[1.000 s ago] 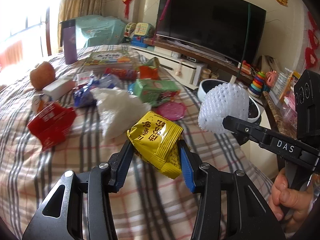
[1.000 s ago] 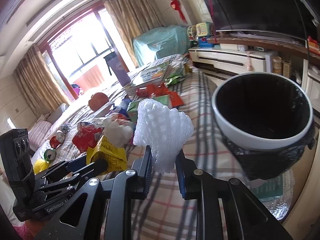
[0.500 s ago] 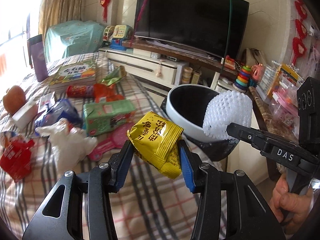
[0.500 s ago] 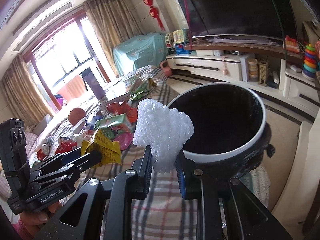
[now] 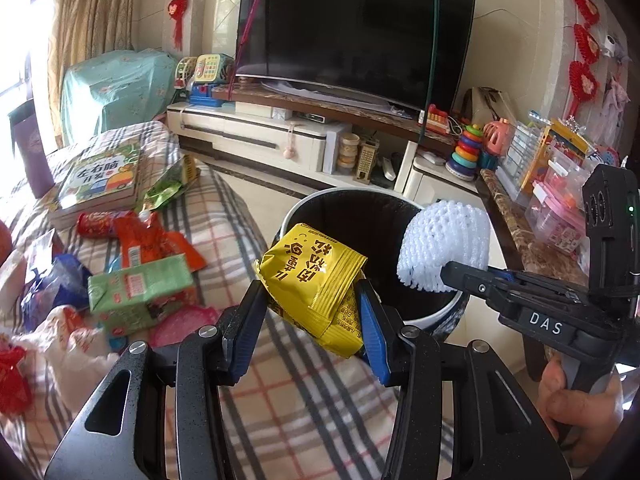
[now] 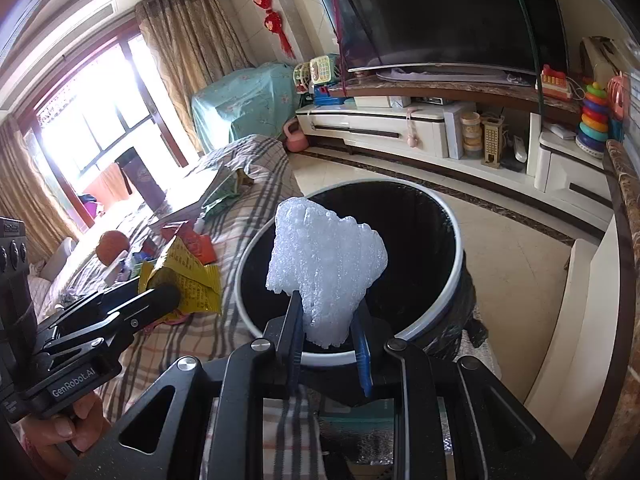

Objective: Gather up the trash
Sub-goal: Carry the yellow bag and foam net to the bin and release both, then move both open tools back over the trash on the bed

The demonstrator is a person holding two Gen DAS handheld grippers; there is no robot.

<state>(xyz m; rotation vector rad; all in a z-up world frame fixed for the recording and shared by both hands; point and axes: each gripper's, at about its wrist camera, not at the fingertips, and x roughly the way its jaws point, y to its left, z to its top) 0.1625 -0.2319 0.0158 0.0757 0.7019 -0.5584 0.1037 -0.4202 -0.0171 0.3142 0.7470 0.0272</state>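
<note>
Your left tool point(image 5: 312, 312) is clenched on the yellow snack packet point(image 5: 310, 280), gripped low across its body so the top stands free. It hangs near the bin's point(image 5: 420, 322) near rim, partly over the plaid-covered bed point(image 5: 288, 412). Your right tool point(image 6: 327, 326) is clamped on the white foam net point(image 6: 326, 264) by its lower edge; the bulk sits above the black-lined bin point(image 6: 452, 304) mouth. Judgement: both pieces are carried together to save a trip. The net looks placed for release; the packet probably needs to travel further over the opening. More wrappers point(image 5: 136, 240) and a green carton point(image 5: 140, 294) remain on the bed.
</note>
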